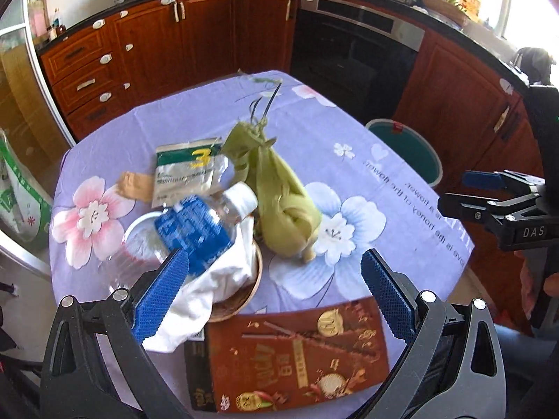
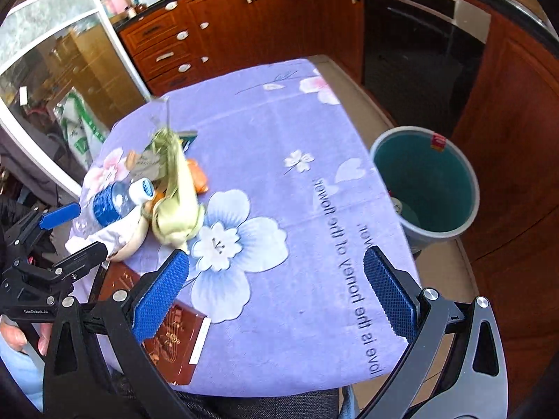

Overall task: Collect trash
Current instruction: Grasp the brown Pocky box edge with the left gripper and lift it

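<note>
A cluster of trash is seen on the left part of the tabletop (image 1: 367,174), which is covered by a lilac cloth printed with large flowers and a line of text. A clear plastic bottle (image 1: 195,230) with a blue label and a white cap is lying tilted across a crumpled white tissue (image 1: 223,279), and the tissue is draped over a shallow wooden bowl (image 1: 244,296). Just beside the bottle a pale green corn husk (image 1: 279,195) is found, bulging at its near end and tapering to dry strands at the far end. Behind the bottle a torn silver-and-green sachet (image 1: 188,171) marked with a yellow "3" is lying flat, with a small tan scrap (image 1: 132,185) touching its left edge. A flattened brown box (image 1: 297,352) with gold print is placed at the near edge of the tabletop. A teal-lined bin (image 2: 426,181) is standing on the floor just off the right side of the tabletop, with a few items at its bottom. The left hand-held gripper (image 1: 274,296) is held above the bowl and box with its blue-padded fingers spread wide and nothing between them. The right hand-held gripper (image 2: 276,293) is likewise spread and empty, poised over the bare near part of the cloth, between the trash and the bin.
</note>
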Tool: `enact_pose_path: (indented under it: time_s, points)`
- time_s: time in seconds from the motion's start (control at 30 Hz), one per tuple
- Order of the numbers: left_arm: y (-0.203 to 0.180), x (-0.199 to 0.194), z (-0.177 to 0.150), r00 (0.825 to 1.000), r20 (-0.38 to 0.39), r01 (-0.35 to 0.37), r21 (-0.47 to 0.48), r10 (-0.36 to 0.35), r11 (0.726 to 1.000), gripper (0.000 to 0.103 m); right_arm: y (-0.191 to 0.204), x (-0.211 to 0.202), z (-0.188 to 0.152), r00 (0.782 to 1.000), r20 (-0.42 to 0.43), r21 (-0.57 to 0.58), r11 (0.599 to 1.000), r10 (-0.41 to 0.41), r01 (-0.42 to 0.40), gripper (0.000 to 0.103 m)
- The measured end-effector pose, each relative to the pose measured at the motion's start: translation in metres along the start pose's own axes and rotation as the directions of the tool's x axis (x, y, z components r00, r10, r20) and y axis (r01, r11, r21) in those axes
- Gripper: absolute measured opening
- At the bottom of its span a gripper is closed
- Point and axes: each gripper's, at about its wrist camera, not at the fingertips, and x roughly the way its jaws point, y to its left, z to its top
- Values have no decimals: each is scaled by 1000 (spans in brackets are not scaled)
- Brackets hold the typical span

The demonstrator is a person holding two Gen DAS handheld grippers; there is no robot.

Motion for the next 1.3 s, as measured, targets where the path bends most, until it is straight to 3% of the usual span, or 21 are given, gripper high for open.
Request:
enact_pose_path:
  time_s: [0.27, 0.47, 0.67, 0.9, 1.13, 1.3]
  points:
    - [31, 1, -68, 996, -84, -29, -20, 27, 999, 99, 61, 38, -20, 987, -140, -140, 985, 81, -101, 96]
    - [50, 5, -93, 994, -105, -31, -56, 25, 998, 99, 76, 62, -29, 963, -230, -146, 973, 141, -177, 96]
    - [68, 8, -108, 990, -114, 66, -104, -78, 992, 99, 76, 79, -40, 934, -307, -104, 970, 181, -222, 96]
    - [60, 20, -118, 970, -147, 183, -78, -193, 980, 98, 76, 74, -61, 909, -345, -74, 958, 235, -276, 96]
    - [38, 27, -117, 948, -165, 271, -37, -274, 962, 81, 79, 74, -73, 893, -372, -56, 954, 255, -295, 96]
    - [23, 22, -109, 944, -130, 303, -18, -302, 953, 67, 66, 74, -69, 912, -347, -38, 968, 220, -248, 96]
